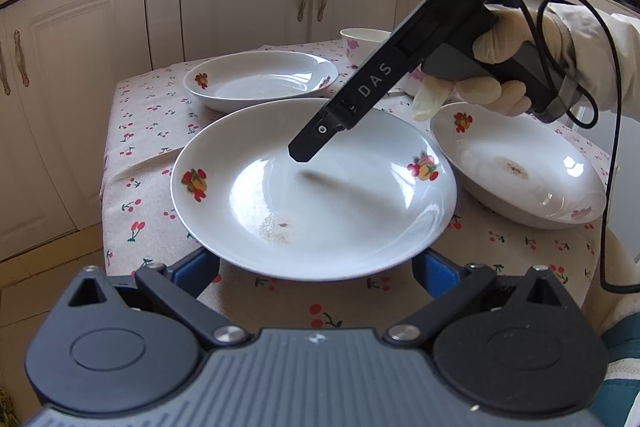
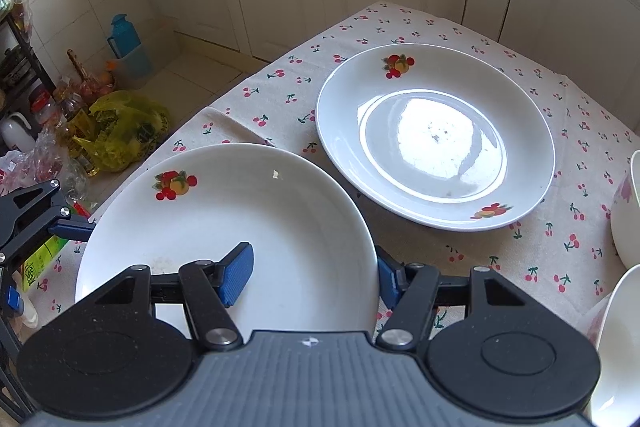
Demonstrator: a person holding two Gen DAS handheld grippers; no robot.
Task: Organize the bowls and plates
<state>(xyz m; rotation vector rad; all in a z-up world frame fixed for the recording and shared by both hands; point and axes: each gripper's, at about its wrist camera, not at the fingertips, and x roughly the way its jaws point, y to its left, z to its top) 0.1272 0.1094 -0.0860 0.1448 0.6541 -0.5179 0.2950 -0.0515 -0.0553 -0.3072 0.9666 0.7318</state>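
Cream kitchen cupboards stand behind a small bench [image 1: 140, 155] under a cherry-print cloth, crowded with white fruit-patterned crockery.

The near plate [image 2: 224, 227] is the one being handled. The right gripper [image 2: 312, 275], held in a gloved hand [image 1: 500, 67], has its fingers drawn in over that plate's edge. One blue pad lies inside the dish and the other sits against the outside of the rim, so I take it as a grip on one side only.

The left gripper [image 1: 316, 267] waits at the opposite side with its fingers spread wide. The plate's rim lies just over their tips and nothing is pinched there.

Beyond the right fingers sits a second plate [image 2: 436, 135]. Off to their right are a third plate [image 1: 520, 167] and a bowl [image 1: 364, 43].

The hold is what worries me. Glazed china gripped at one edge may pivot or slide out once lifted, because the weight hangs away from the pads. There looks to be dried residue in the well, and it could shake loose.

The near plate also sits close to the bench's edge, so a slip could send it to the floor. A hurried swing toward the plate beyond the fingers could chip both rims.
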